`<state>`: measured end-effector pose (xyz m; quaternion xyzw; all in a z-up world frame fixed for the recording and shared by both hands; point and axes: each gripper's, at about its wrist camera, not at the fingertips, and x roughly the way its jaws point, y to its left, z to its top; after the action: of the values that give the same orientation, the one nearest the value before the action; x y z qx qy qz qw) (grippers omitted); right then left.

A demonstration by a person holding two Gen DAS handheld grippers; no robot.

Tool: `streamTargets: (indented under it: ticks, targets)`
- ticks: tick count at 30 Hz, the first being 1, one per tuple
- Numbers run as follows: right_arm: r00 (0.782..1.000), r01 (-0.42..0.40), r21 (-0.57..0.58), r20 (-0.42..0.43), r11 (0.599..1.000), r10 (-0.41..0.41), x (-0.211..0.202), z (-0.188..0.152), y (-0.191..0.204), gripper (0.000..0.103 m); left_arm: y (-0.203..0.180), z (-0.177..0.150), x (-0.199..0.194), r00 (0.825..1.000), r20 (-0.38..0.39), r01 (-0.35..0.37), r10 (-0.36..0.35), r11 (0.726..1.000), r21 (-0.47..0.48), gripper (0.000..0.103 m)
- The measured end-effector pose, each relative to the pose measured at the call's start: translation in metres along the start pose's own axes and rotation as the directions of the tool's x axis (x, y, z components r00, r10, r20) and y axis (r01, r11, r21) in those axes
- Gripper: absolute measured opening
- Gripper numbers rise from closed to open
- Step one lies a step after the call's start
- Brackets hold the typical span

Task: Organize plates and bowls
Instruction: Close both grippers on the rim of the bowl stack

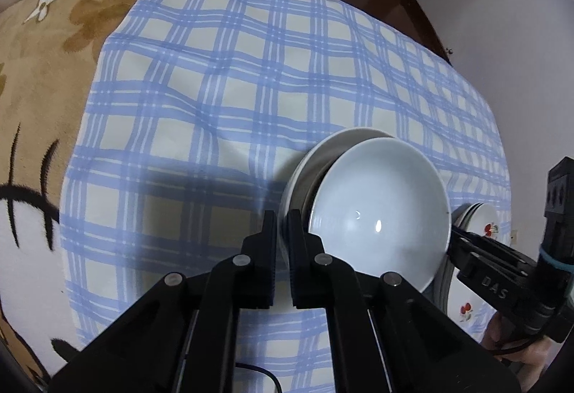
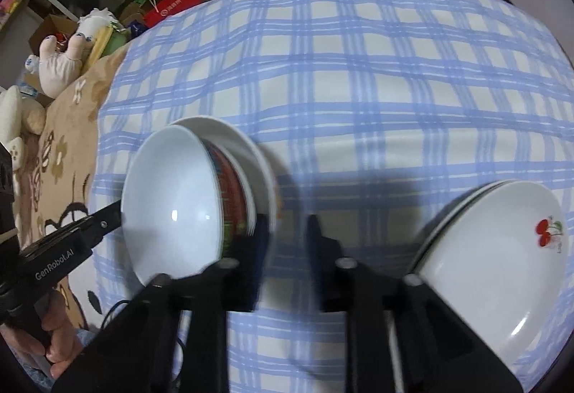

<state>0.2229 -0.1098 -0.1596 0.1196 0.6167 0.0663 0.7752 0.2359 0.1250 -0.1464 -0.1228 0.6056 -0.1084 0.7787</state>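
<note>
A plain white bowl (image 1: 376,206) sits nested on a red-patterned bowl (image 2: 233,192) inside a wider white bowl (image 1: 305,159), on the blue checked cloth (image 1: 233,88). My left gripper (image 1: 281,215) is shut on the wide bowl's left rim; in the right wrist view the left gripper (image 2: 111,213) comes in from the left. My right gripper (image 2: 287,224) is blurred, its jaws apart with cloth showing between them. Its left finger touches the stack's right rim. From the left wrist view the right gripper (image 1: 461,238) has its tips hidden behind the bowls.
A stack of white bowls with a cherry print (image 2: 502,249) stands to the right of the nested bowls. A tan floral blanket (image 1: 43,77) lies on the left. Bags, boxes and soft toys (image 2: 61,59) crowd the far side. A person's hand (image 2: 46,342) holds the left gripper.
</note>
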Motion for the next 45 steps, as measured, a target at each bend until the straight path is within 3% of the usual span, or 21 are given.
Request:
streamTargets:
  ticks: [2, 6, 13, 21, 24, 28, 33, 45]
  targets:
    - [1.0, -0.012, 0.006, 0.006, 1.0, 0.012, 0.001, 0.0, 0.003, 0.008, 0.0, 0.0, 0.0, 1.0, 0.0, -0.001, 0.001, 1.0, -0.005, 0.005]
    - [1.0, -0.02, 0.035, 0.018, 0.999, 0.019, 0.002, -0.001, 0.0, 0.008, 0.001, 0.001, 0.002, 1.0, -0.002, 0.009, -0.01, 1.0, -0.024, 0.005]
    - [0.998, -0.056, 0.071, -0.004, 0.996, 0.056, 0.004, -0.001, -0.009, 0.01, -0.008, -0.002, 0.003, 0.999, 0.014, -0.034, 0.034, 0.999, -0.015, 0.004]
    - [0.998, -0.061, 0.089, 0.025, 0.994, 0.059, 0.004, -0.006, -0.011, 0.009, -0.004, -0.004, 0.004, 1.0, 0.02, -0.016, 0.017, 0.999, -0.042, 0.004]
    - [0.997, -0.069, 0.107, 0.047, 0.992, 0.065, 0.002, -0.01, -0.014, 0.008, 0.001, -0.006, 0.0, 1.0, 0.021, 0.023, -0.022, 0.997, -0.069, 0.004]
    - [0.997, -0.047, 0.047, 0.057, 0.998, 0.044, -0.002, -0.012, -0.006, 0.009, 0.001, -0.009, -0.002, 1.0, 0.011, 0.0, 0.0, 0.998, -0.065, 0.004]
    - [0.997, -0.057, 0.073, 0.061, 0.996, 0.052, -0.004, -0.012, -0.011, 0.008, -0.008, -0.01, -0.005, 0.999, 0.017, -0.029, 0.03, 0.999, -0.042, 0.004]
    - [0.997, -0.05, 0.081, 0.07, 0.995, 0.044, -0.014, -0.015, -0.008, 0.007, -0.002, -0.015, -0.014, 1.0, 0.017, 0.011, -0.01, 0.997, -0.073, 0.004]
